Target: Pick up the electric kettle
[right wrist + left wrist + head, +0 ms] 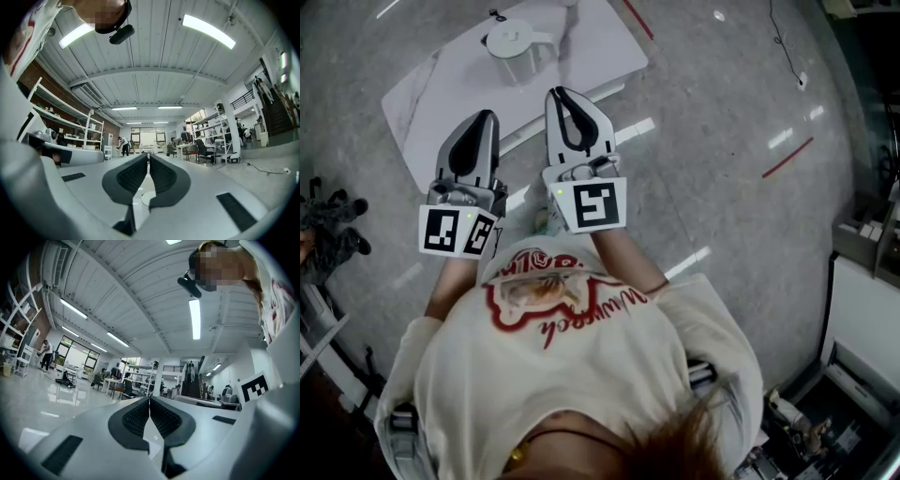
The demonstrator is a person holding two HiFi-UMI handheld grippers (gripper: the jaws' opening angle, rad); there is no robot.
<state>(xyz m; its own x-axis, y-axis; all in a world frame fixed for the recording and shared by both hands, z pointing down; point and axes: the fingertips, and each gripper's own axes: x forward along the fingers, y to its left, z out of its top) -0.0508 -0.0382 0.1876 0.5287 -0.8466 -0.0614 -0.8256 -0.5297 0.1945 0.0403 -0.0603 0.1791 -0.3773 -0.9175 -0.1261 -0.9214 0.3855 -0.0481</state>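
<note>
The electric kettle [517, 47], pale with a round lid and a side handle, stands on a white marble-look table [441, 103] at the top left of the head view. Both grippers are held out in front of the person, short of the table's near edge and apart from the kettle. My left gripper [487, 116] has its jaws together with nothing between them, and so does my right gripper [562, 93]. In the left gripper view the pads [140, 416] meet, and a small kettle shape [228, 394] shows far right. The right gripper view shows shut jaws [148, 157].
The table stands on a glossy grey floor with red tape lines [787, 157] and a thin cable [783, 47]. Dark clutter [328, 225] sits at the left edge and shelving [867, 234] at the right. Desks, racks and distant people [46, 355] fill the hall.
</note>
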